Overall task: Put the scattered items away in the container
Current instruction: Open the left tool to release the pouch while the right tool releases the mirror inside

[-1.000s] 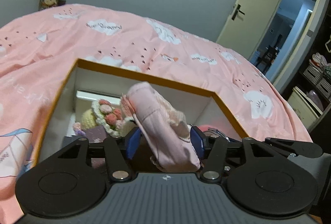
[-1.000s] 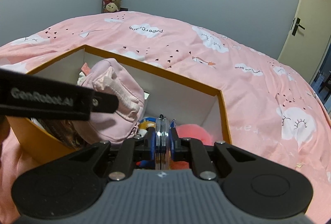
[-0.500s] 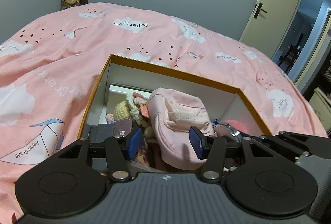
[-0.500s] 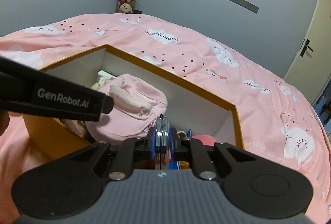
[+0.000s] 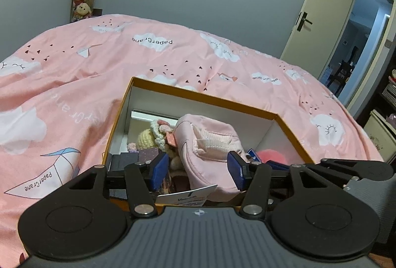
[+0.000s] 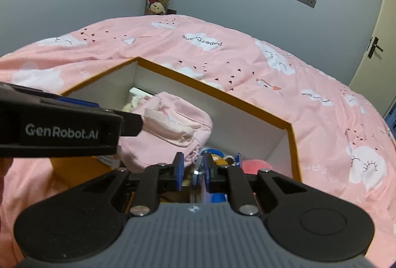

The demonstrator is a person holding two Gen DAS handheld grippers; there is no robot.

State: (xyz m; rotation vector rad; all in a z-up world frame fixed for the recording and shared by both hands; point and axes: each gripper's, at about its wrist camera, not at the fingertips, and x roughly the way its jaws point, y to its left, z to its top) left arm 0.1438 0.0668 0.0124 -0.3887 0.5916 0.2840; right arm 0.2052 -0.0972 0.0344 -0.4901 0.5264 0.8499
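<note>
Both grippers pitch downward over the orange box [image 5: 198, 96] on the bed. Left gripper [image 5: 198, 170] — jaws opening, empty; pink pouch [image 5: 210, 144] lies inside. Right gripper [image 6: 194, 170] — slightly parted around a thin metal item [image 6: 198, 179], contact unclear

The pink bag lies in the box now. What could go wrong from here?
1. The left gripper is opening with the pink bag between its jaws. One pad seems to touch the fabric and might drag the bag out on lifting.
2. The right gripper holds a thin metal item over the crowded orange box. Dropped there, it may slip under other things.
</note>
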